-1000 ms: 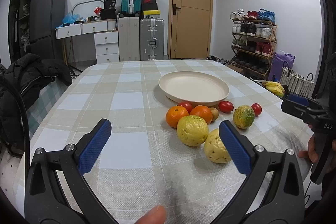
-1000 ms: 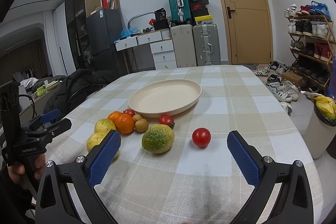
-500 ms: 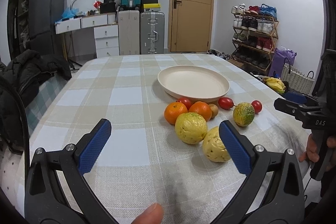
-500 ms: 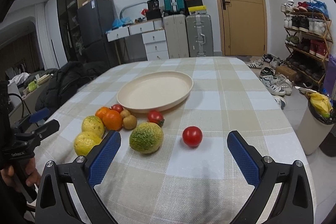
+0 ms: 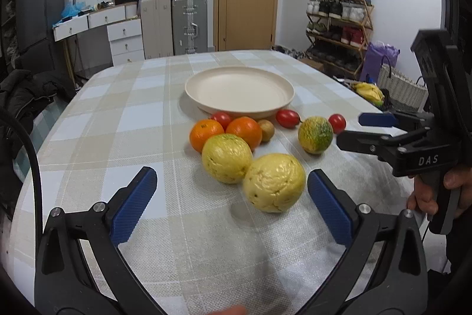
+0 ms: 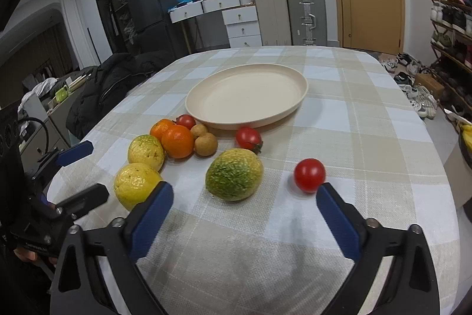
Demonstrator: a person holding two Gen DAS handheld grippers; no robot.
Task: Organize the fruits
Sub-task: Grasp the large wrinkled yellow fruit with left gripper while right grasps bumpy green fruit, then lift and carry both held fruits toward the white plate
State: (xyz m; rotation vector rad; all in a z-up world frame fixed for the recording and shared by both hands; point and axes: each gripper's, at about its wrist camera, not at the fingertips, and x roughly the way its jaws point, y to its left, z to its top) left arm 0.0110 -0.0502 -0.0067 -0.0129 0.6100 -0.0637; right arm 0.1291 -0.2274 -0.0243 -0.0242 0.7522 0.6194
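A: Checked worktop, fruit by empty plate?
B: Yes. Left tool spread, yellow fruit just ahead between its tips. Right tool spread, green fruit ahead, tomato near right tip.

The tabletop, under a checked cloth, holds a big plate with nothing on it, and just beside the plate lie two oranges, three red tomatoes and some bumpy yellow fruits.
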